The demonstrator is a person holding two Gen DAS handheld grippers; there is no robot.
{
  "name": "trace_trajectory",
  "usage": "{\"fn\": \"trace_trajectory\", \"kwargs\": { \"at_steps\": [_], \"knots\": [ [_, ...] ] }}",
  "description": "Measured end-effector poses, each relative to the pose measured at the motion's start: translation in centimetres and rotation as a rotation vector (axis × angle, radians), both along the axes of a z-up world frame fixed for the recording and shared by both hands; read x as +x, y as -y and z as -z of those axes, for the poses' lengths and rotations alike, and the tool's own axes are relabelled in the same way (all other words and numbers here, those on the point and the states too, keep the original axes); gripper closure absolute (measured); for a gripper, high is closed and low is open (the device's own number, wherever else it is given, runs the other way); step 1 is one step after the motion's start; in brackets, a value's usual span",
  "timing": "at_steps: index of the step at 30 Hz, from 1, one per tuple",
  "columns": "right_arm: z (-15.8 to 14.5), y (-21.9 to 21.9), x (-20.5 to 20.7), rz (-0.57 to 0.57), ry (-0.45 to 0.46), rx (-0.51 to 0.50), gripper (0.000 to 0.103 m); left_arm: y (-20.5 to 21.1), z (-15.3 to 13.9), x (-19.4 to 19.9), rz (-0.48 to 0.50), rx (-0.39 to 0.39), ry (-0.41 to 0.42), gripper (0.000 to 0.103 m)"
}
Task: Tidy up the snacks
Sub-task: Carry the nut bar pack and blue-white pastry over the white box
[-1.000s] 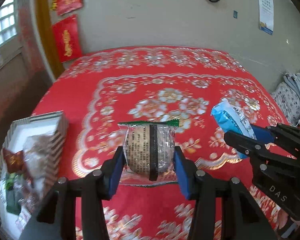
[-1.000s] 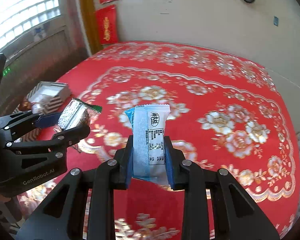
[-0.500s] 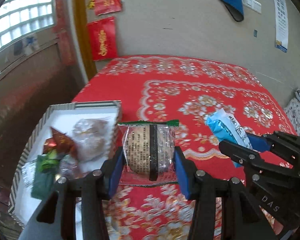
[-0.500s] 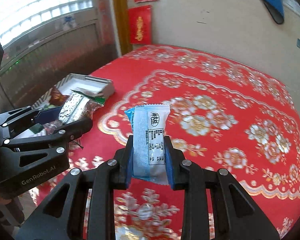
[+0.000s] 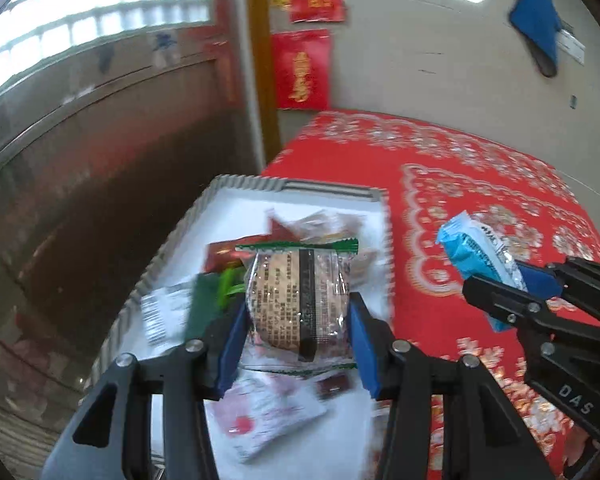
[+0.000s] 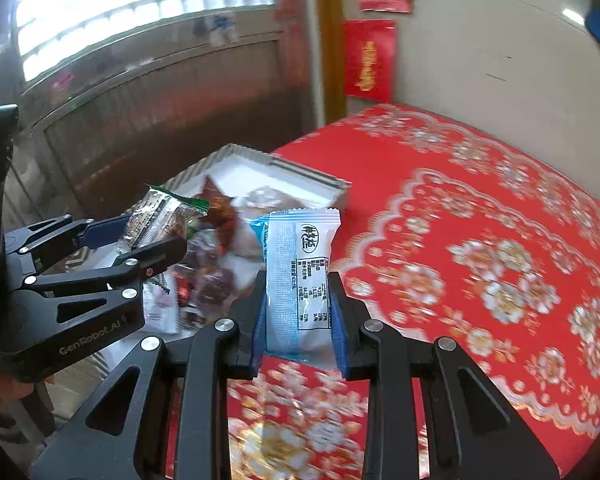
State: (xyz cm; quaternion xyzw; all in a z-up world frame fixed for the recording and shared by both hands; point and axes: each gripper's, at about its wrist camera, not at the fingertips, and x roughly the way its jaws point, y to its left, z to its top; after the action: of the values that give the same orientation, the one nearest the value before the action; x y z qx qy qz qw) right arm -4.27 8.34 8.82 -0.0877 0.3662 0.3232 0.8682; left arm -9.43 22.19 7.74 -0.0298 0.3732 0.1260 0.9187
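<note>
My left gripper is shut on a clear, green-edged snack packet and holds it above the striped snack box, which holds several wrapped snacks. My right gripper is shut on a blue and white snack packet, held above the red tablecloth just right of the box. In the left wrist view the right gripper shows at the right with the blue packet. In the right wrist view the left gripper shows at the left with its packet over the box.
A red floral tablecloth covers the table; the box sits at its left edge. Beyond that edge are a dark wood wall panel and window. A beige wall with red hangings stands behind the table.
Both grippers have swung left with their packets. The left gripper's packet went from over the tablecloth to over the box; the right gripper's packet came close to the box's right side.
</note>
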Motion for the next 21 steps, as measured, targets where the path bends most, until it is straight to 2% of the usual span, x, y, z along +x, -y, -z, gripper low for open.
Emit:
{"fn": "trace_trajectory", "kwargs": {
  "at_steps": [8, 21],
  "knots": [
    [0.8, -4.5, 0.4, -0.063, -0.027, -0.014, 0.077, -3.7, 1.6, -0.9, -0.084, -0.019, -0.019, 0.052],
    [2.6, -8.7, 2.8, -0.078, -0.076, -0.057, 0.077, -6.5, 3.6, -0.7, -0.123, -0.06, -0.039, 0.052]
  ]
}}
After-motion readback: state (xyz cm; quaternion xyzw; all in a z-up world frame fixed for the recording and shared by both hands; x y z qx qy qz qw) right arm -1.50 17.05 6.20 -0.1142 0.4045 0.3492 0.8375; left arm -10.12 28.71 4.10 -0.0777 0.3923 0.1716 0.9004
